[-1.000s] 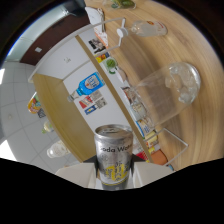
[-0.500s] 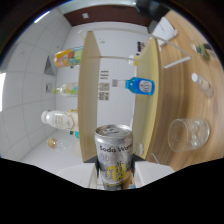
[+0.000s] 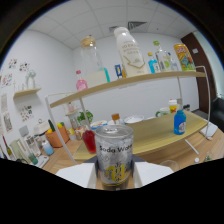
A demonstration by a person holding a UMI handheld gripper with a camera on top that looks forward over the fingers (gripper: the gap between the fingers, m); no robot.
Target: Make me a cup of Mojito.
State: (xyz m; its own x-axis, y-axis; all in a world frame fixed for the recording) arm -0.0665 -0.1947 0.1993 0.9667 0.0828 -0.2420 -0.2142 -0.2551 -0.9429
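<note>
A silver soda water can [image 3: 114, 152] with a yellow label stands upright between the white fingers [image 3: 75, 173] of my gripper [image 3: 115, 175], which is shut on it. The can is lifted above the wooden table [image 3: 150, 136]. Just beyond the can on the table stands a cup of red drink [image 3: 89, 141]. A clear glass [image 3: 170, 165] shows low to the right of the can. Only the fingers' upper parts show.
A wooden shelf [image 3: 130, 81] on a white frame crosses above the table, carrying a glass jar [image 3: 90, 52], a white bottle [image 3: 127, 50] and several other bottles. A blue bottle [image 3: 179, 121], a bowl [image 3: 134, 119] and an orange pot [image 3: 55, 135] stand on the table.
The view has swung from tilted sideways to upright, now facing the shelf and wall. The can has stayed fixed between the fingers throughout.
</note>
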